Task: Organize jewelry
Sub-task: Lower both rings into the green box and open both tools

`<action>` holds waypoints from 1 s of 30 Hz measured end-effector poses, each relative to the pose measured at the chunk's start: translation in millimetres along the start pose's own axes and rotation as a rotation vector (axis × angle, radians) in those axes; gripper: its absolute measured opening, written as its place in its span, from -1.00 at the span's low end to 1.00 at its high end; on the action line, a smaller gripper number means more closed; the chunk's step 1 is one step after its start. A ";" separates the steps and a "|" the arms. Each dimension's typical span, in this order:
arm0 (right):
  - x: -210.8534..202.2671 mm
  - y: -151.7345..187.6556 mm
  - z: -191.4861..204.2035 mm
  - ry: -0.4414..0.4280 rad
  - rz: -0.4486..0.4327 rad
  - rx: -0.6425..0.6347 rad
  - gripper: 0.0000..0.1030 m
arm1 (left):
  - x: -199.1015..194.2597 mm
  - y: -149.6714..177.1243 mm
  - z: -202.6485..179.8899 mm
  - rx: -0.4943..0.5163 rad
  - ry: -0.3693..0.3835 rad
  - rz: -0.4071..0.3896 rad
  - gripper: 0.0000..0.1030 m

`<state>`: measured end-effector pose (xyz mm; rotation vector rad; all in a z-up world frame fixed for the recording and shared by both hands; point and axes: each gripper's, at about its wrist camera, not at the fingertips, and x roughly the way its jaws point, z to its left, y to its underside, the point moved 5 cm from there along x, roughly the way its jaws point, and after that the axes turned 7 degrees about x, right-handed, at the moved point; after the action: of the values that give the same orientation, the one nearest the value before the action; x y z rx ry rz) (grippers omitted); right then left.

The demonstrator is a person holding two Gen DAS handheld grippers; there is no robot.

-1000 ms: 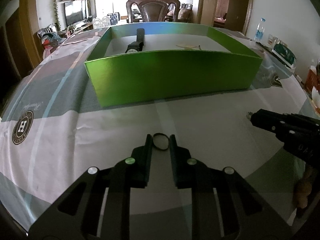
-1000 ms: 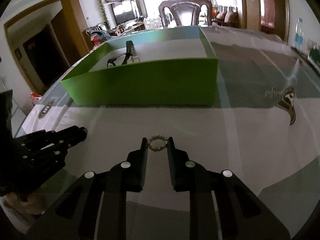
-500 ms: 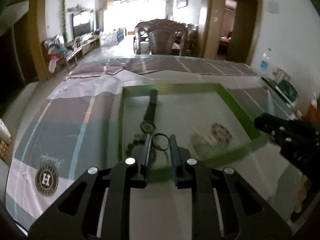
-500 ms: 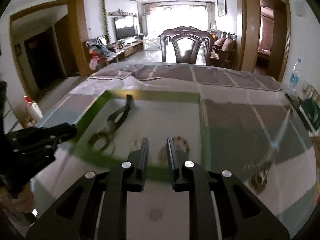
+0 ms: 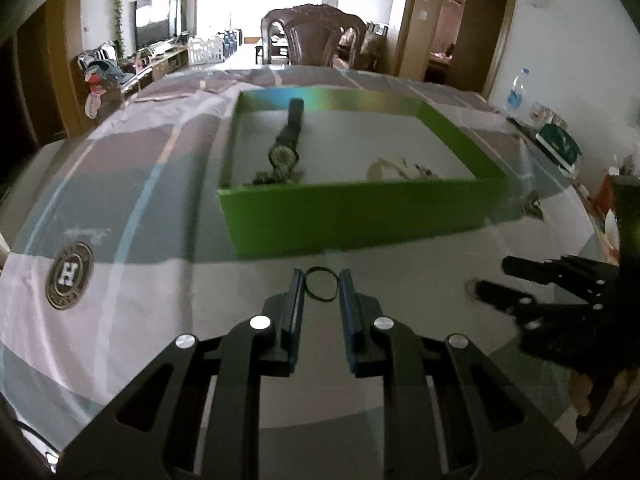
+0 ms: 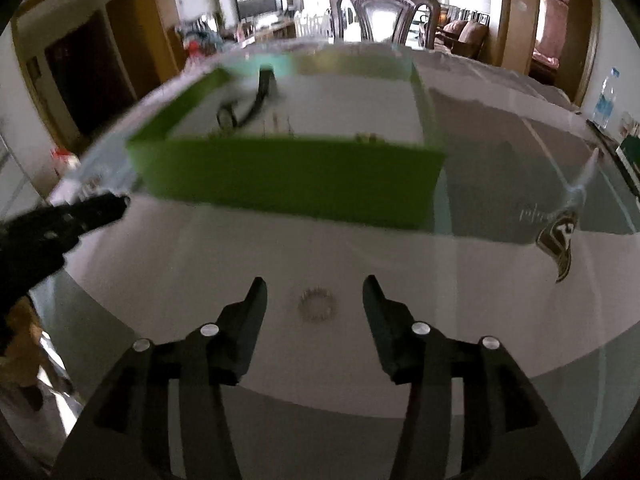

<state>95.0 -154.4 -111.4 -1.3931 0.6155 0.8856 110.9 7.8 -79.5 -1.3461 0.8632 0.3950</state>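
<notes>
While the left gripper (image 5: 321, 280) pinches a thin dark ring (image 5: 321, 285) between narrowly set fingers, it sits just short of the green box (image 5: 360, 216) on the patterned tablecloth (image 5: 120, 216). Right gripper (image 6: 316, 294) spread wide, a beaded ring (image 6: 318, 305) lying loose on the cloth between its fingers, also short of the box. Inside the box: a black watch (image 5: 289, 136) toward its left side.

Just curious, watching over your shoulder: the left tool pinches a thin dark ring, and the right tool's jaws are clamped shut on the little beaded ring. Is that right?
Not quite. In the right wrist view the right gripper has its jaws spread wide, and the beaded ring lies loose on the tablecloth between them, touching neither. The left gripper does hold the thin dark ring.
</notes>
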 end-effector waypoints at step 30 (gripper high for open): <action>22.4 -142.2 -15.7 0.032 -0.160 0.096 -0.59 | 68.7 -119.1 14.8 -0.008 -0.066 0.013 -0.63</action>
<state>226.4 -159.9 -50.8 -1.3521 0.5559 0.6990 243.0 -19.6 -49.2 -1.3280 0.8172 0.4507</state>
